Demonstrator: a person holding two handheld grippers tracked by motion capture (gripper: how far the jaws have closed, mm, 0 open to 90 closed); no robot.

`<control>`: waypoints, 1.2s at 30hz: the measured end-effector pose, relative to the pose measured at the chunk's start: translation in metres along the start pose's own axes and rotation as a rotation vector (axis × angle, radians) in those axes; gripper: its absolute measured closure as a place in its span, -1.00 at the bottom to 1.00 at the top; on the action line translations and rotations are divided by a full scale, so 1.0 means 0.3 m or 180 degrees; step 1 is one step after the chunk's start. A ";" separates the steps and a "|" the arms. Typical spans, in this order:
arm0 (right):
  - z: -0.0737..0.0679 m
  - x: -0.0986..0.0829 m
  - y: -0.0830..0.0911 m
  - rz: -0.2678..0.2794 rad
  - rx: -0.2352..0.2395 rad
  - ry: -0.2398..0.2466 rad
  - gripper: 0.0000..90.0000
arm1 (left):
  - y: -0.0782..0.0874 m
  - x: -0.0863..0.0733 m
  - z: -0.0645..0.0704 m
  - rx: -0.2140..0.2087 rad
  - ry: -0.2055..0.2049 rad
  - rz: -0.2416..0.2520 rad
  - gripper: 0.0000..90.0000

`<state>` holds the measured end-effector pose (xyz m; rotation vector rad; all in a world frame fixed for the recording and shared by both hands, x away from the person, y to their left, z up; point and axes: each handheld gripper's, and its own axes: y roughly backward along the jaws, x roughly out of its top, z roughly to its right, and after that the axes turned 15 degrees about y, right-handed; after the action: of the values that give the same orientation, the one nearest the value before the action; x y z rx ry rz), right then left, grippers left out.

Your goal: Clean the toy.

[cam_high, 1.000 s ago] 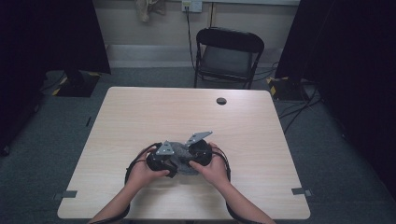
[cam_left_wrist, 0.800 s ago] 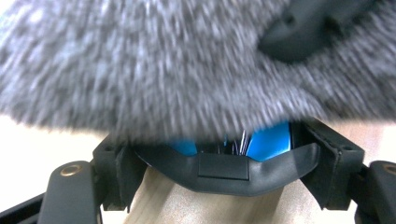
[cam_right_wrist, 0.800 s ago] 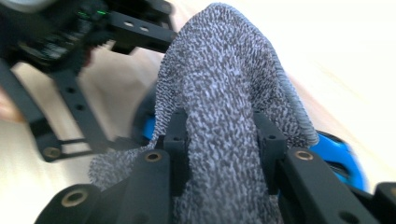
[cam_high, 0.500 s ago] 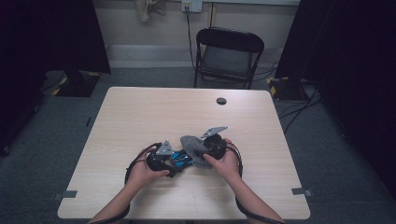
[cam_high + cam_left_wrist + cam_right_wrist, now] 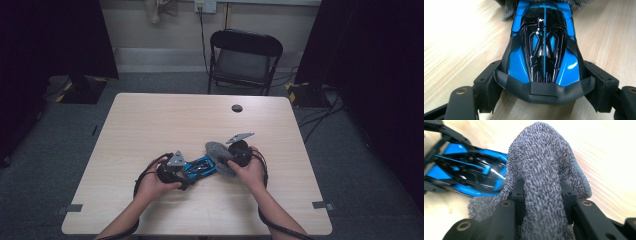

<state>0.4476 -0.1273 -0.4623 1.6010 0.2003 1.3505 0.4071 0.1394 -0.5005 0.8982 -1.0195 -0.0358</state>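
Note:
A blue and black toy car (image 5: 201,166) lies on the wooden table (image 5: 150,125) near its front middle. My left gripper (image 5: 544,81) is shut on the car (image 5: 543,47), one jaw on each flank near its near end. A grey knitted cloth (image 5: 544,177) is pinched in my right gripper (image 5: 543,192), and it hangs beside the car (image 5: 466,173), brushing one end. In the high view the cloth (image 5: 218,154) sits just right of the car, with my right gripper (image 5: 231,156) behind it and my left gripper (image 5: 186,172) to the car's left.
A small black round object (image 5: 237,108) rests near the table's far edge. A black folding chair (image 5: 243,57) stands beyond the table. Cables (image 5: 310,117) run over the grey floor at the right. Both forearms come in from the front edge.
My right gripper has drawn the grey cloth to the right, away from the left gripper. The blue car, covered a second ago, now shows between the two hands.

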 end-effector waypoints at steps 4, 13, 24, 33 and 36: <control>0.003 -0.006 0.019 0.0027 -0.0024 -0.0003 0.45 | 0.001 0.000 -0.001 0.0001 -0.0003 -0.0007 -0.46; -0.116 0.084 0.038 0.0258 0.0233 0.0324 0.45 | 0.000 0.000 0.000 0.0003 -0.0002 -0.0007 -0.46; -0.234 0.136 -0.027 0.0290 0.0454 0.0586 0.44 | 0.001 0.000 -0.001 0.0004 -0.0004 -0.0008 -0.46; -0.209 0.120 -0.024 0.0256 0.0394 0.0571 0.44 | 0.001 0.000 0.000 0.0006 -0.0003 -0.0008 -0.46; -0.192 0.111 -0.019 0.0204 0.0330 0.0566 0.44 | 0.001 0.000 0.000 0.0005 0.0001 -0.0007 -0.46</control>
<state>0.4151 -0.0699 -0.4512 1.5839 0.3335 1.5552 0.4070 0.1395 -0.5004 0.9008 -1.0184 -0.0366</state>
